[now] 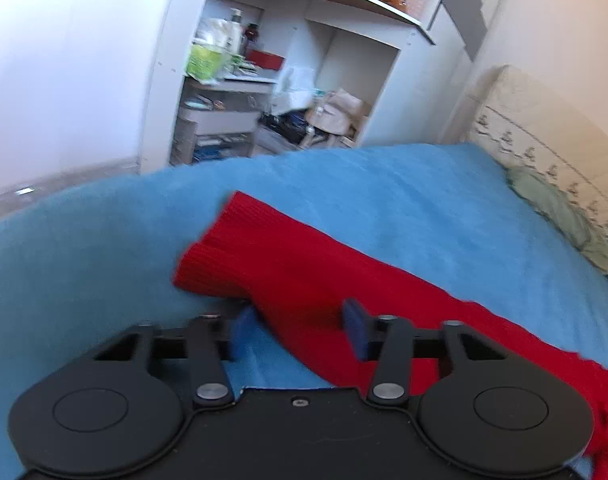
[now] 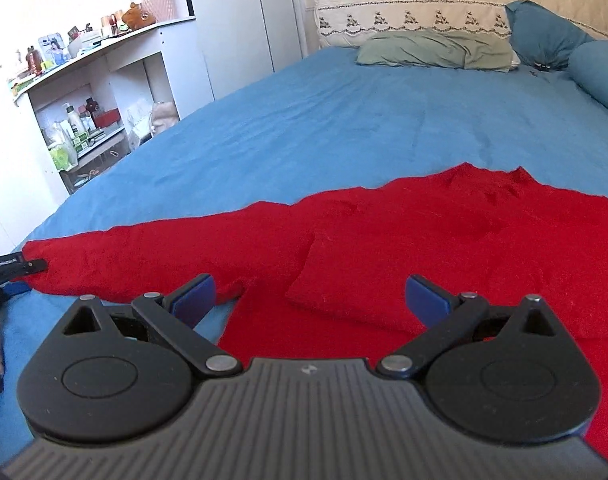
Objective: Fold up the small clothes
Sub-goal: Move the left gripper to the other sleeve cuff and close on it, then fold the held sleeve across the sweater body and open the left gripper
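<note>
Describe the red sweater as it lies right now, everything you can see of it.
The red sweater is a knit, ribbed at the cuff. It lies spread on the blue bedspread, one long sleeve stretched out toward the bed's edge, the other sleeve folded across the body. The left gripper is open with that outstretched sleeve between its fingers, just behind the cuff. The right gripper is open over the body by the folded sleeve end; contact is unclear.
</note>
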A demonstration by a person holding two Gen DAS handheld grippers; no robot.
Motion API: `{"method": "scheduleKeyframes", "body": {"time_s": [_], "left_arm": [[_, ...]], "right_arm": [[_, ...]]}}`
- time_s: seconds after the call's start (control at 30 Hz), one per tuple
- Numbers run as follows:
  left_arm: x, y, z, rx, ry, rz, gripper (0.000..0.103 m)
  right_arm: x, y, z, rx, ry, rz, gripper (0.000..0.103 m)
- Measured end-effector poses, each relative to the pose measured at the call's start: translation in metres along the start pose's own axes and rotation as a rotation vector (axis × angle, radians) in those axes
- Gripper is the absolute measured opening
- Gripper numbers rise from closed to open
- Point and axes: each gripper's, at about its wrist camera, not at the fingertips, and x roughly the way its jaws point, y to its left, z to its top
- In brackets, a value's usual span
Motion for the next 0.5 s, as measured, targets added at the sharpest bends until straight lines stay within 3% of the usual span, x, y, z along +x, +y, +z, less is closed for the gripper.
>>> {"method": "scheduleKeyframes", "body": {"time_s": [0.07,0.13,0.33,0.5], "left_arm": [[0.003,0.000,0.002,0.000,-0.002,0.025,0.016],[0.004,0.000,0.005,-0.022,0.008,0.021,0.007],[-0.016,-0.033,0.018,0.055,-0.041,0.007,0.006],[-0.054,-0.123,0.033,0.236,-0.106,-0.095,0.006]], "right_arm": [[0.003,-0.001,-0.001,-0.001,0.002,-0.003,0.103],[0.005,-0.005,-0.001,0.009,0.005,-0.005,0.103],[0.004,-0.020,-0.002,0.066,-0.005,-0.014,0.103],[-0.014,-0.045,0.010,0.079,-0.041,-0.028,0.103]]}}
